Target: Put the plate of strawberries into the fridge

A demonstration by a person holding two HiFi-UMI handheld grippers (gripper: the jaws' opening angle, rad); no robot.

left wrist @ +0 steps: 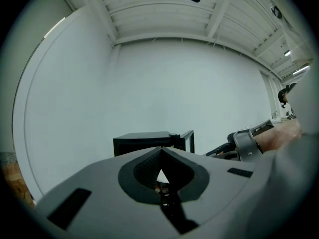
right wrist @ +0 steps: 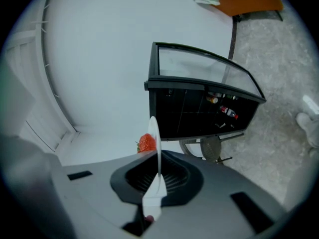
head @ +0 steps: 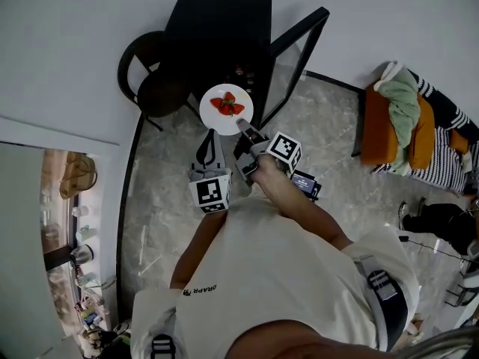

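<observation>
A white plate (head: 226, 109) with several red strawberries (head: 227, 104) hangs in front of the small black fridge (head: 224, 36), whose glass door (head: 299, 58) stands open to the right. My right gripper (head: 243, 128) is shut on the plate's near rim. In the right gripper view the plate (right wrist: 154, 148) shows edge-on between the jaws, a strawberry (right wrist: 147, 143) to its left, and the fridge (right wrist: 199, 108) is open behind with bottles (right wrist: 227, 111) inside. My left gripper (head: 212, 134) sits just left of the right one, below the plate, shut and holding nothing. The left gripper view shows the fridge (left wrist: 149, 141) beyond the jaws.
A black round chair (head: 153, 81) stands against the fridge's left side. An orange chair (head: 404, 126) draped with clothes is at the right. A shelf with small items (head: 75, 223) runs along the left. The floor is grey marble (head: 329, 133).
</observation>
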